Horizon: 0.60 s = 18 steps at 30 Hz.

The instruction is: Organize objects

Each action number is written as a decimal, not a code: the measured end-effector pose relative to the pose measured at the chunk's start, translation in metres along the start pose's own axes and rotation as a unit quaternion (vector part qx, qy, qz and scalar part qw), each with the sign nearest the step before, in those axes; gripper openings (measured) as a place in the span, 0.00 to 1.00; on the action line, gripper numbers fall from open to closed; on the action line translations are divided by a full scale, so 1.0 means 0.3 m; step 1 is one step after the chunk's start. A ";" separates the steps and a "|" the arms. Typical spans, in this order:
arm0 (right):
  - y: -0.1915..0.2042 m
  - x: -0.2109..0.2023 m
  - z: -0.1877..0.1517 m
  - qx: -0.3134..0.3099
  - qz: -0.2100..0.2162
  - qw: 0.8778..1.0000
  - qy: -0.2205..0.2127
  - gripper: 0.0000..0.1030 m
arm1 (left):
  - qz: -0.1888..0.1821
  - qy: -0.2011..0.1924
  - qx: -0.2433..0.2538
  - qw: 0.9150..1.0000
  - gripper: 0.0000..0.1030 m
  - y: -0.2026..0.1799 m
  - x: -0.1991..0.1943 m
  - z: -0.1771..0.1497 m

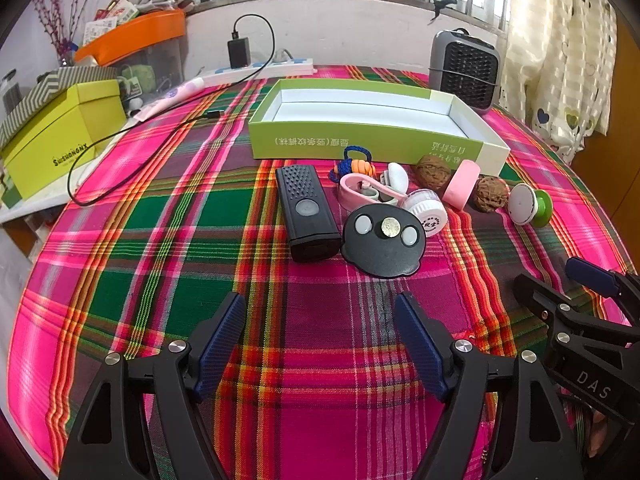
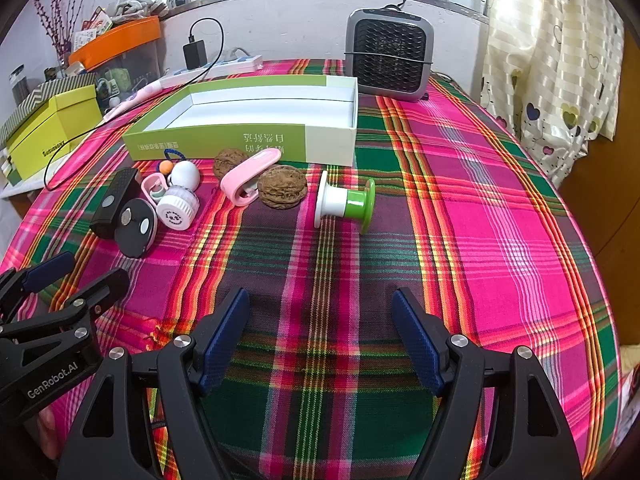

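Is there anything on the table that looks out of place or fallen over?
The green and white spool lies tipped on its side, apart from the cluster. The small items lie loose in front of the empty green box. Nothing looks damaged.

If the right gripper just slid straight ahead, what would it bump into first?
Most likely the green-and-white spool, lying on its side almost dead ahead of the open right gripper. Only bare plaid tablecloth lies between them. The walnut sits slightly to its left, though depth is hard to judge.
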State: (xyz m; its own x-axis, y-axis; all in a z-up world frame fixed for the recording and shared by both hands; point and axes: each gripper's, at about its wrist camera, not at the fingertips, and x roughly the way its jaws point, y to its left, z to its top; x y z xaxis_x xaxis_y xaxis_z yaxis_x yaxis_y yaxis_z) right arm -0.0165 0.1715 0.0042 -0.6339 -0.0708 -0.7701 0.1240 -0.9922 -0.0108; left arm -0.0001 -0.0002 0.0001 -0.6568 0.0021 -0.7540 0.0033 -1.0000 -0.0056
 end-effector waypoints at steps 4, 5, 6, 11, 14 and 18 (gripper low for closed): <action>0.002 -0.001 0.000 -0.001 -0.001 1.000 0.000 0.72 | 0.000 0.000 0.000 1.000 0.75 0.000 0.000 0.000; 0.002 -0.001 0.000 -0.001 0.000 1.000 0.000 0.72 | 0.000 0.000 0.000 1.000 0.75 0.000 0.000 0.000; 0.003 -0.001 0.000 -0.001 0.000 1.000 0.000 0.72 | 0.000 0.000 0.000 1.000 0.75 0.000 0.000 0.000; 0.003 0.000 0.000 -0.001 0.000 1.000 0.000 0.72 | 0.000 0.001 -0.001 1.000 0.75 0.005 0.006 0.000; 0.004 0.000 0.000 -0.001 0.000 1.000 0.000 0.72 | 0.000 0.001 -0.002 1.000 0.75 0.009 0.008 -0.003; 0.004 0.001 -0.001 -0.001 0.000 1.000 0.000 0.72 | 0.000 0.001 -0.002 1.000 0.75 0.008 0.008 -0.002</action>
State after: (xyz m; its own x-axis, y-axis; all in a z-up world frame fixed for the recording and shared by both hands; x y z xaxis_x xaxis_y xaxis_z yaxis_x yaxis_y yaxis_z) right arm -0.0163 0.1702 0.0039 -0.6340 -0.0701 -0.7702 0.1252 -0.9921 -0.0127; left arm -0.0012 -0.0027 -0.0021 -0.6547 0.0023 -0.7558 0.0056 -1.0000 -0.0078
